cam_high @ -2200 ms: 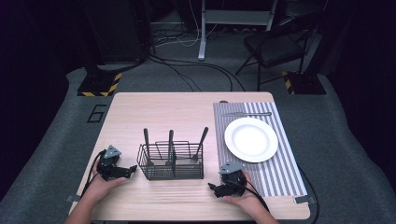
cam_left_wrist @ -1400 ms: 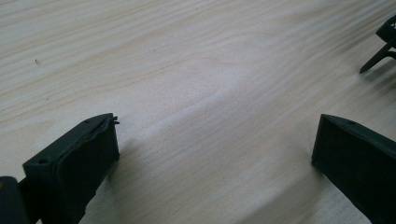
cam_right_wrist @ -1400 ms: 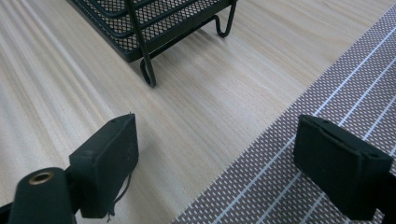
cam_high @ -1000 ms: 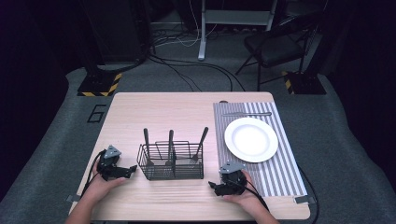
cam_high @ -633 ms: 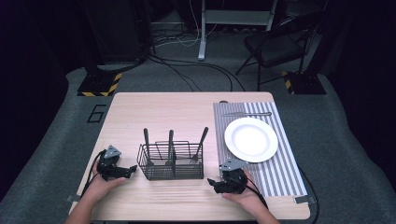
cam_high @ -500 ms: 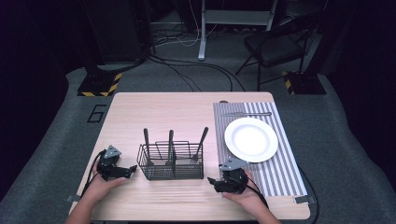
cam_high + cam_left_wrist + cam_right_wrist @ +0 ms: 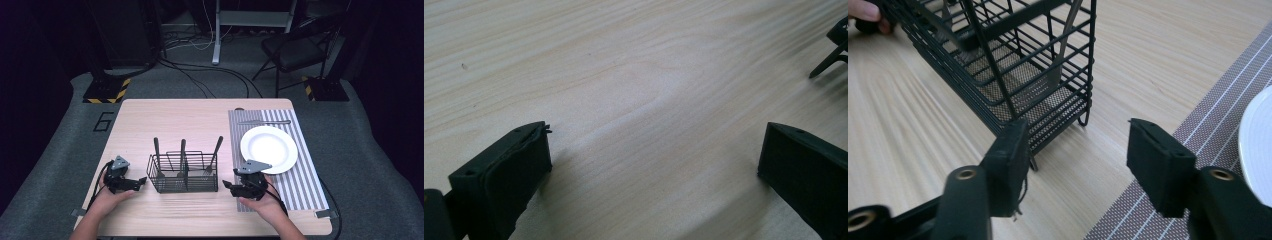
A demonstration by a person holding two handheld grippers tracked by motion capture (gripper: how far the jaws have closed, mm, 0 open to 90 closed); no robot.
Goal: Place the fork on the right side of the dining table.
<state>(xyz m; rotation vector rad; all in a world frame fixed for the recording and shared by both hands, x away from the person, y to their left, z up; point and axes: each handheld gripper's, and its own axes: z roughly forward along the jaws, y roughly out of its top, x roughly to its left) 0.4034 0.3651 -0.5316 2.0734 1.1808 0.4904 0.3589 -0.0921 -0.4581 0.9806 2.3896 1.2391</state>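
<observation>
At the middle of the counter, the wire caddy is standing with utensil handles upright, just beside the right gripper, whose fingers, half-open and empty, have just been closing. The left gripper is being held wide.

One wire caddy stands at the table centre's 6 o'clock, and three utensil handles rise from it: one at its 9 o'clock end, one in the middle, one at its 3 o'clock end. There is one striped mat at the table's 3 o'clock side, bearing one white plate and, at the plate's 12 o'clock, one further utensil. Two grippers show, the left gripper at the caddy's 9 o'clock and the right gripper at its 3 o'clock.
</observation>
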